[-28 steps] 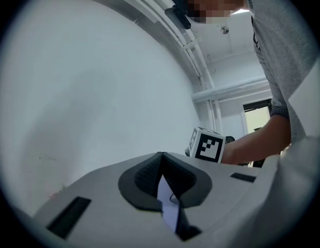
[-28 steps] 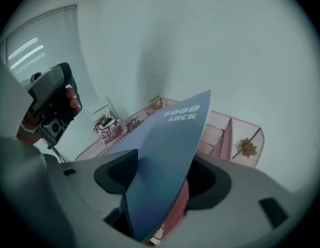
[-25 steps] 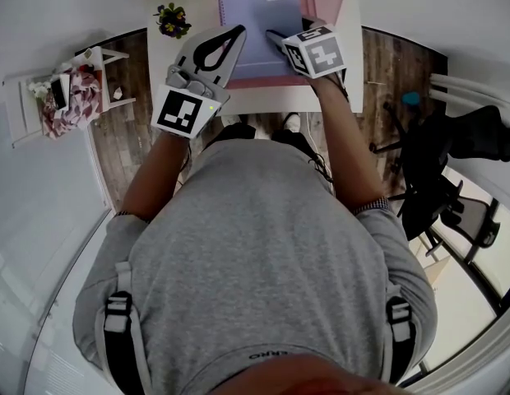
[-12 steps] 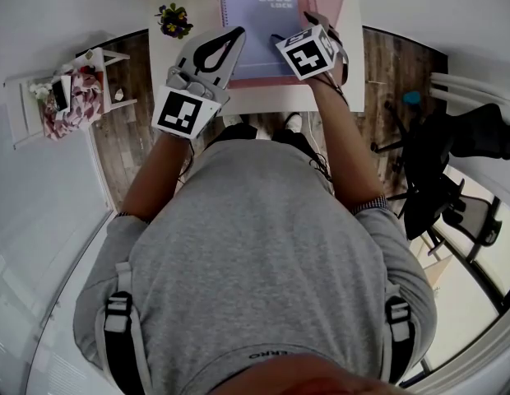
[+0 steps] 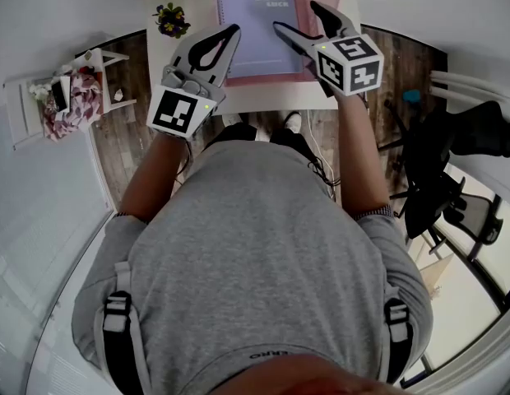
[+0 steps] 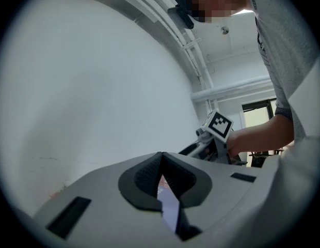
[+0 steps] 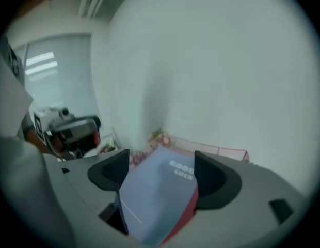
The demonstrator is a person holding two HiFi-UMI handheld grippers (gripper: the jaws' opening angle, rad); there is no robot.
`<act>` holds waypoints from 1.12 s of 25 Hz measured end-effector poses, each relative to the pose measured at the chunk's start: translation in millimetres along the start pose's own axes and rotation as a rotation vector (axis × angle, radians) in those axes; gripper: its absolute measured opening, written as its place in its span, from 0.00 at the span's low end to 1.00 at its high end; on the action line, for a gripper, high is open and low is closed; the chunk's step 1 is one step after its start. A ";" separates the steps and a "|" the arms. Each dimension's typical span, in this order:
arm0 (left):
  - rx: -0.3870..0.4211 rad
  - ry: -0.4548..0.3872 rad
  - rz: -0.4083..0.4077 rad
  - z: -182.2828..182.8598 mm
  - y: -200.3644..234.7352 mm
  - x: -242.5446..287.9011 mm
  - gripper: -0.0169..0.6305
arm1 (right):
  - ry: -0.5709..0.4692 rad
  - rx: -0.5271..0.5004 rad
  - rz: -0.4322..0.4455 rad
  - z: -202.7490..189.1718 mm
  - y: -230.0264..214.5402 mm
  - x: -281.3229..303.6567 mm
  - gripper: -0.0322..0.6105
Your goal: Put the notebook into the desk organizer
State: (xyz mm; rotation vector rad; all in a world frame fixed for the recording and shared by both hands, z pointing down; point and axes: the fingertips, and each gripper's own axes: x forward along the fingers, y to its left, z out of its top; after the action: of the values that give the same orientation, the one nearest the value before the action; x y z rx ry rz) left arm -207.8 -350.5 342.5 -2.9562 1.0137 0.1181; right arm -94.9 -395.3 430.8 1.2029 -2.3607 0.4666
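As notebook (image 5: 253,25) lies lengthwise away, title farthest

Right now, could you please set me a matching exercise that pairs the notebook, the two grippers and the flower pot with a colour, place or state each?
Things:
1. notebook
2. left gripper
3. right gripper
4. flower pot

Descriptions:
A. jaws apart
B. standing on the table, left of the notebook in the head view
C. pale purple cover
D. jaws together

Pairs: 1-C; 2-D; 3-A; 4-B.

Note: the right gripper's jaws have just been opening. The notebook shows between them but is not gripped.
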 end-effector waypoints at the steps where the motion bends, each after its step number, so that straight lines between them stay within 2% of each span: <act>1: 0.004 0.010 -0.001 -0.3 -1.1 -0.5 0.05 | -0.077 0.052 0.039 11.6 1.9 -10.9 0.69; 2: 0.004 0.015 0.001 0.5 -2.2 -1.0 0.05 | -0.146 0.087 0.065 22.3 2.9 -22.1 0.68; 4: 0.004 0.017 0.004 4.9 -5.3 -1.5 0.05 | -0.251 0.095 0.082 40.2 3.3 -43.5 0.65; 8: 0.009 0.011 0.021 12.5 -16.0 -3.3 0.05 | -0.437 0.037 0.124 65.9 13.6 -84.0 0.56; 11: -0.003 0.000 0.049 16.9 -25.7 -6.8 0.05 | -0.513 -0.015 0.169 71.2 28.0 -110.0 0.50; 13: -0.003 -0.003 0.069 20.4 -34.7 -9.3 0.05 | -0.533 -0.067 0.175 68.2 35.7 -124.8 0.45; 17: 0.014 0.026 0.079 21.7 -55.9 -15.9 0.05 | -0.547 -0.121 0.208 56.0 50.7 -146.8 0.24; 19: 0.026 0.025 0.083 23.4 -64.4 -18.2 0.05 | -0.557 -0.134 0.227 49.8 58.6 -154.9 0.08; 28: 0.036 0.020 0.107 28.5 -93.5 -33.0 0.05 | -0.527 -0.210 0.267 20.9 90.4 -165.4 0.06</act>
State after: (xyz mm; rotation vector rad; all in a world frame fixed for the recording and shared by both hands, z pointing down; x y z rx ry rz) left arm -178.3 -255.4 315.5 -2.8764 1.1635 0.0705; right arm -88.1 -243.8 317.0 1.0047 -2.9464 -0.0348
